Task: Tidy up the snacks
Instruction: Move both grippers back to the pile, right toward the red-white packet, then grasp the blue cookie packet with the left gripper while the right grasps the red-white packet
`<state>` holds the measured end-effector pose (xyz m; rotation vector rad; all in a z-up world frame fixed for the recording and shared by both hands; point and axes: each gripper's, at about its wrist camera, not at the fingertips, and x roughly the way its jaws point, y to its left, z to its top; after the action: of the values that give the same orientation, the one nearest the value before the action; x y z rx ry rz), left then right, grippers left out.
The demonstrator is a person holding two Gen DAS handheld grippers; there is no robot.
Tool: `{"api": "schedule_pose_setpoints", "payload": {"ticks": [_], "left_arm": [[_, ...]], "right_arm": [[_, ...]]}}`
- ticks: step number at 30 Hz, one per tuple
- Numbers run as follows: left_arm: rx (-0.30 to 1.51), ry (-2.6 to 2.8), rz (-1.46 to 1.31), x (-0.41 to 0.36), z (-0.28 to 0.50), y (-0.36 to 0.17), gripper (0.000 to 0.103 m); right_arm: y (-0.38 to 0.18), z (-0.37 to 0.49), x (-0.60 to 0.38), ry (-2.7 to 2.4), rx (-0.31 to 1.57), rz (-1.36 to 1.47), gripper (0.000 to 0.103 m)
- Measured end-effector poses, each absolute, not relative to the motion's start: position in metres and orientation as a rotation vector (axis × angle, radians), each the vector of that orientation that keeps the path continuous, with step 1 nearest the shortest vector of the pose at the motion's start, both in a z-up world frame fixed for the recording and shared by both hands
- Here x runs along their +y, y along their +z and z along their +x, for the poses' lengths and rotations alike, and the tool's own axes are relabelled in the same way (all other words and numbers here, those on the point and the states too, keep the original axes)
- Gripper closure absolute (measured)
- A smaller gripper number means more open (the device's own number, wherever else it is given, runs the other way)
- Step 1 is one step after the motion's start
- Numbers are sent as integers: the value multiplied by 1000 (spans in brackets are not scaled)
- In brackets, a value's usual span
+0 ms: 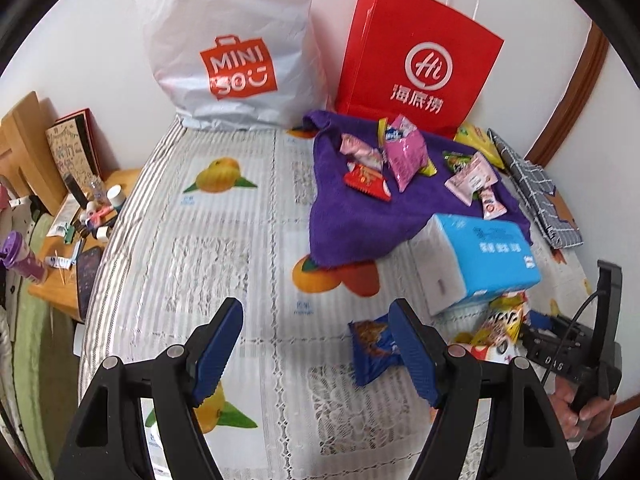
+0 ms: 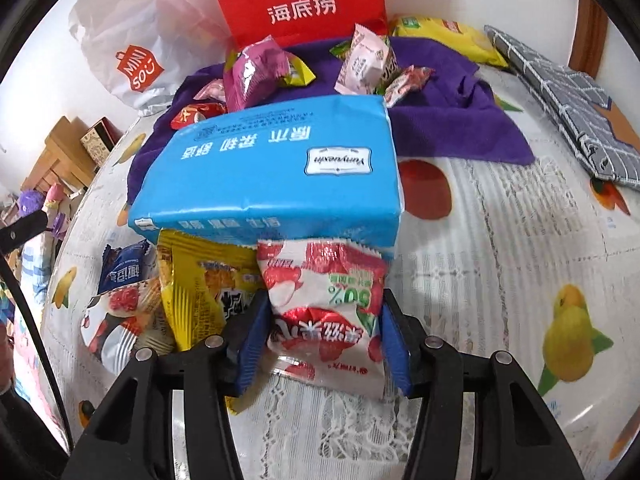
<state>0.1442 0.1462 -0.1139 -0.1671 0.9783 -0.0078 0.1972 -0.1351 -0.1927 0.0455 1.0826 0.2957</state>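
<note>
Now clamped: right gripper (image 2: 324, 344), blue pads pressing both sides of the red-and-white snack packet (image 2: 324, 312) at lower centre of the right wrist view, packet upright between them, likely so it lifts clear of the pile. Just behind it, touching or nearly so, the blue tissue pack (image 2: 272, 168), leaning over a yellow snack bag (image 2: 196, 280) and a dark blue packet (image 2: 124, 268) at lower left. Apart and empty: left gripper (image 1: 316, 356), jaws wide over bare tablecloth (image 1: 224, 240), with a blue biscuit packet (image 1: 370, 354) just beside its right finger, probably next in line. Further up, a purple cloth (image 1: 352, 224) bearing loose small snacks, seemingly a gathering spot, with a red paper bag (image 1: 416, 52) and white plastic bag (image 1: 228, 48) upright against the wall. Open room at left and centre of the cloth; crowded at right, table edge near at lower left.
</note>
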Motion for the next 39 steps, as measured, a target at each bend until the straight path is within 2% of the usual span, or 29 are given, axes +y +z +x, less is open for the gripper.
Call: {"api": "schedule_pose_setpoints", "payload": {"ticks": [3,6,9,16,24,39], "left_arm": [[1008,-7,-174,144,146,-125,29],[1042,-7,-170,138,148,-138,29],[1080,-21,-178,131,149,-152,29],[1163,-58,-215,114,155,-180,29],[1123,1,-182,99,154,-184,22],[1073,78,-124,76,165,-189,23]], "right_arm": [[-194,196,-128,293,1066,-21,49],[-196,193,-125,291,1043,-81,53],[-195,189,-133,291,1038,-63,56],[-197,180,-167,255,1025,-22,57],[-200,178,-194,262,984,6,56],[-202,175,-202,298,920,-1,55]]}}
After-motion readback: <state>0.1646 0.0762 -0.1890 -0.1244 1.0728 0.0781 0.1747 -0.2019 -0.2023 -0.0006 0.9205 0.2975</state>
